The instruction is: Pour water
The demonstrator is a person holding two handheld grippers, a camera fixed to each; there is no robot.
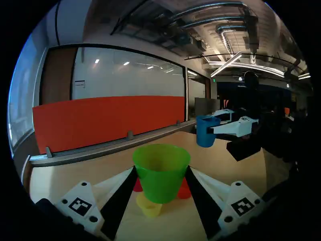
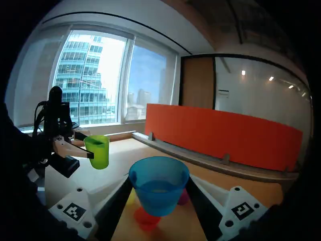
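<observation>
Between black jaws sits a tapered green cup (image 1: pixel 161 172).

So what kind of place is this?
Probably an open-plan office in a city: a long desk with an orange divider, exposed ducts and strip lights overhead, and a big window looking onto glass towers.
</observation>
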